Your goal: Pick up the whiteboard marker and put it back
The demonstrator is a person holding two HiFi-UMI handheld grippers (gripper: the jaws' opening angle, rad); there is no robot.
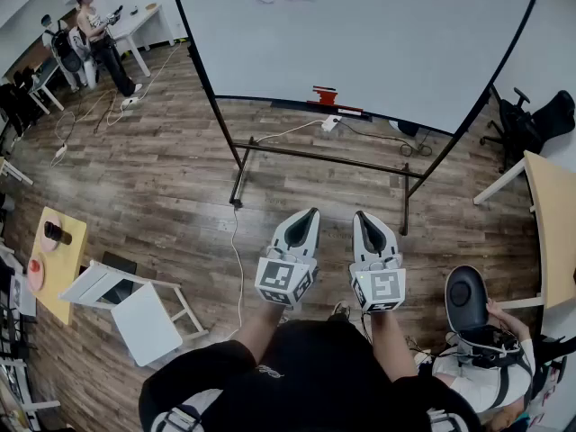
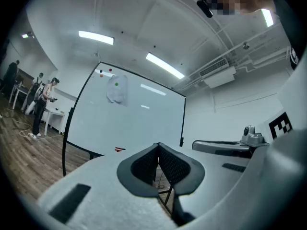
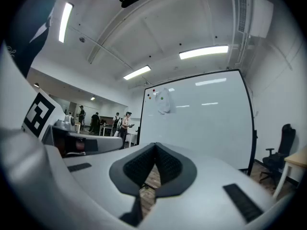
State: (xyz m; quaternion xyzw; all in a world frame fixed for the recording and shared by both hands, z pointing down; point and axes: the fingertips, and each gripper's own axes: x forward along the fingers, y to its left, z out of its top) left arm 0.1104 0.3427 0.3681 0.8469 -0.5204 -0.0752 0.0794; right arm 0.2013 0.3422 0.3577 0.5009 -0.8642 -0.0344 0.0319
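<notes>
A large whiteboard (image 1: pixel 360 34) on a black wheeled stand stands ahead of me. On its lower ledge sits a small red item (image 1: pixel 324 95), too small to tell whether it is the marker; in the left gripper view it is a red streak (image 2: pixel 120 149). My left gripper (image 1: pixel 311 212) and right gripper (image 1: pixel 360 214) are held side by side, level, well short of the board. Both are shut with nothing between the pads. The left gripper (image 2: pixel 159 145) and the right gripper (image 3: pixel 155 145) each show their jaws meeting at the tip.
A white cloth (image 2: pixel 116 89) and coloured magnets hang on the whiteboard (image 3: pixel 201 119). A cable and power strip (image 1: pixel 330 123) lie under the stand. A white chair (image 1: pixel 135 300) and yellow table (image 1: pixel 58 259) are at the left, a seated person (image 1: pixel 481 358) at the lower right, and people (image 1: pixel 99 34) at the far left.
</notes>
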